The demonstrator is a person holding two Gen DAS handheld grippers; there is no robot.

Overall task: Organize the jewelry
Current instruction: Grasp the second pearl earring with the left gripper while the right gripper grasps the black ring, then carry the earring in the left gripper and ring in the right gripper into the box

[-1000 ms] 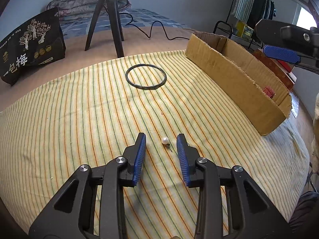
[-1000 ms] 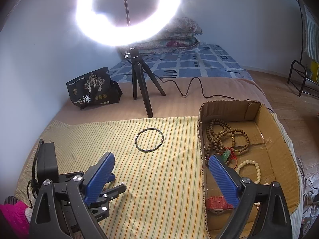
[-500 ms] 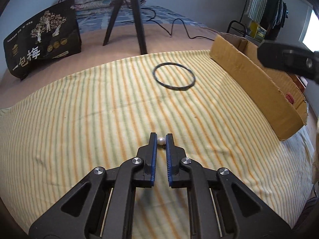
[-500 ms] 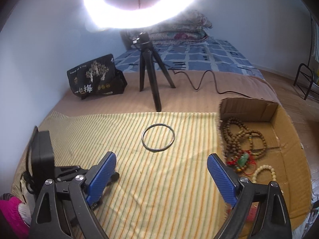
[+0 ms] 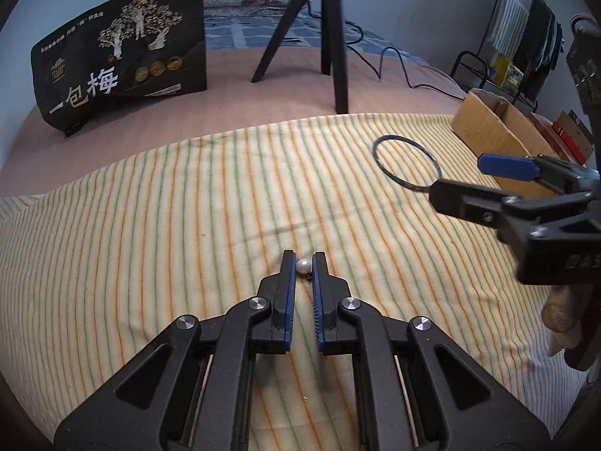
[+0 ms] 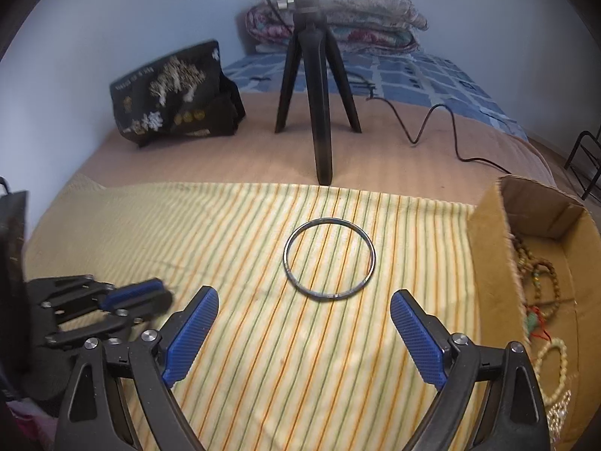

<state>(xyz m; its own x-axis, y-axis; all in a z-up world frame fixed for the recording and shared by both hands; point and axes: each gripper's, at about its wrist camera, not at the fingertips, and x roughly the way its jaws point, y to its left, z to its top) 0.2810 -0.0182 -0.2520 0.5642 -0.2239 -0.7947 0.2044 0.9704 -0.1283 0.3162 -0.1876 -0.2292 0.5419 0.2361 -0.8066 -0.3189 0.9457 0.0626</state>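
My left gripper is shut on a small white pearl earring, pinched between its blue fingertips just over the striped cloth. A dark metal bangle lies flat on the cloth; in the right wrist view the bangle lies just ahead of my right gripper, which is wide open and empty. The right gripper also shows at the right of the left wrist view. The cardboard box at the right holds bead bracelets. The left gripper shows low at the left of the right wrist view.
A black tripod stands behind the cloth with its cable trailing right. A black printed bag leans at the back left. Folded quilts lie on the bed behind. A rack with clothes stands at the far right.
My left gripper closed on the pearl earring and turned left. My right gripper moved away from the box, down and forward toward the bangle, still open.
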